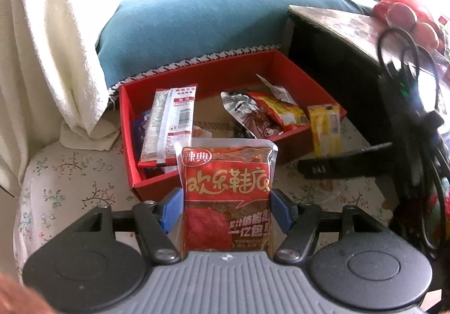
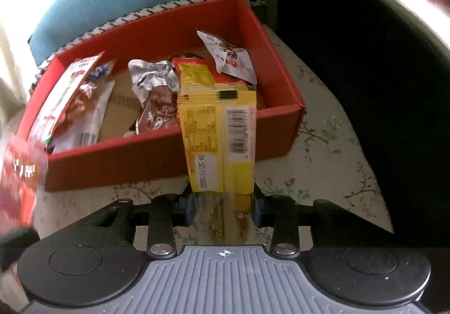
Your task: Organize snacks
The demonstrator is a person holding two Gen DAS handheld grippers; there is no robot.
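My left gripper (image 1: pixel 226 208) is shut on a red snack packet (image 1: pixel 226 187) with gold lettering, held upright just in front of the red box (image 1: pixel 213 69). My right gripper (image 2: pixel 223 205) is shut on a yellow snack packet (image 2: pixel 222 139), which stands over the box's near wall (image 2: pixel 118 162); the same yellow packet (image 1: pixel 326 129) shows at the box's right corner in the left wrist view. Inside the box lie a white-and-red packet (image 1: pixel 171 122), a silver-and-brown packet (image 2: pixel 154 97), a red-and-yellow packet (image 1: pixel 278 110) and a small white packet (image 2: pixel 233 56).
The box rests on a floral cloth (image 1: pixel 70 181) in front of a teal sofa cushion (image 1: pixel 191 21). A cream blanket (image 1: pixel 47 41) hangs at left. A dark wooden table (image 1: pixel 337 41) with red fruit (image 1: pixel 402 15) stands at right, cables (image 1: pixel 416 117) hanging beside it.
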